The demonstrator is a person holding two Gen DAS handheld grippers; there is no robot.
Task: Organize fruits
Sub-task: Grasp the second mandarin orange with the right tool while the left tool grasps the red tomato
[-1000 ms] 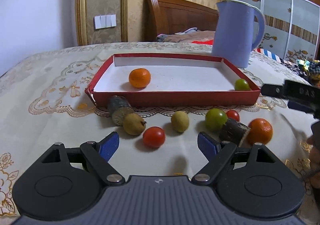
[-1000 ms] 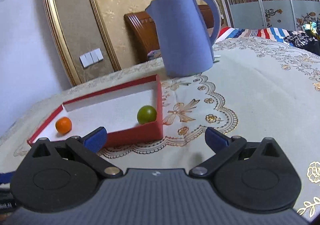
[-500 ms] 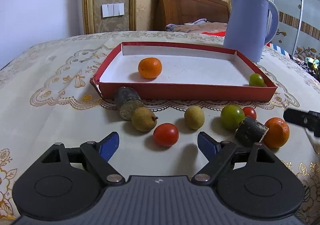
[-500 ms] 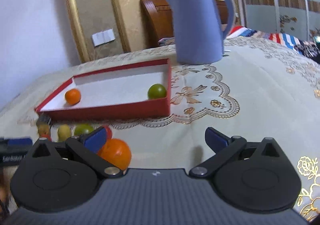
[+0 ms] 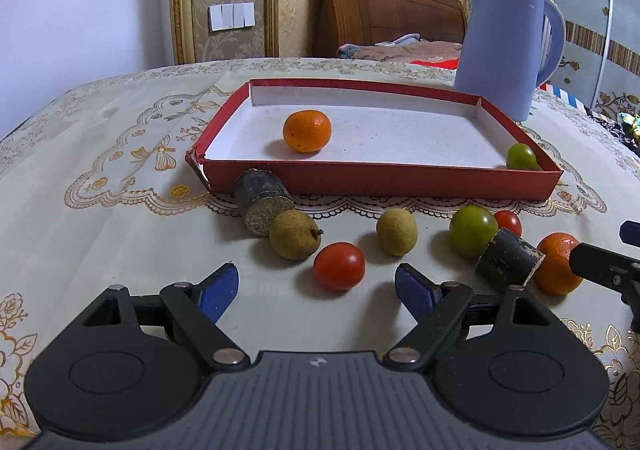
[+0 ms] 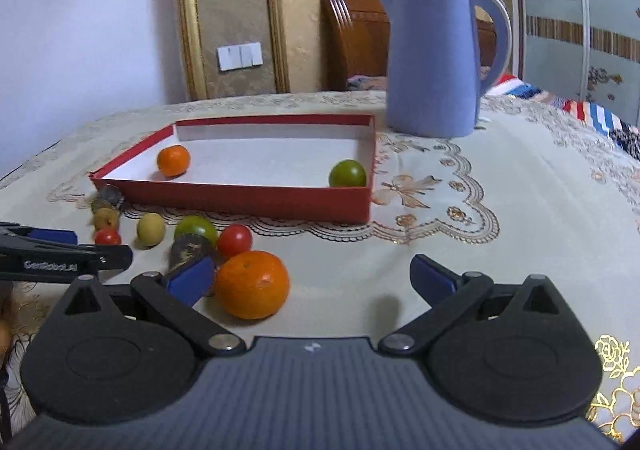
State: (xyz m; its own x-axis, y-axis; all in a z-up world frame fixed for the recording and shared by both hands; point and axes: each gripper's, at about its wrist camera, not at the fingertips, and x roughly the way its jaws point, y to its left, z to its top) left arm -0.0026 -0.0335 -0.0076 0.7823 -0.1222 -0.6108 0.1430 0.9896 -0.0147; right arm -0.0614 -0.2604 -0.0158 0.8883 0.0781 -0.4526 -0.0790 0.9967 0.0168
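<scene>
right tool (image 6: 310, 276) swung left toward loose orange (image 6: 253, 285); both tools spread, left tool (image 5: 316, 288) too.

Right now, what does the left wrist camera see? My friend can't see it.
An open left gripper hovers just short of a red tomato on a tablecloth. Behind it, a red tray holds an orange and a green fruit; more fruits lie in front of the tray.

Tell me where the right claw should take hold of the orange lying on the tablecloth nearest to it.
Grip the orange across its widest middle, coming from the front. It is round, and the open right claw sits slightly right of it.
</scene>
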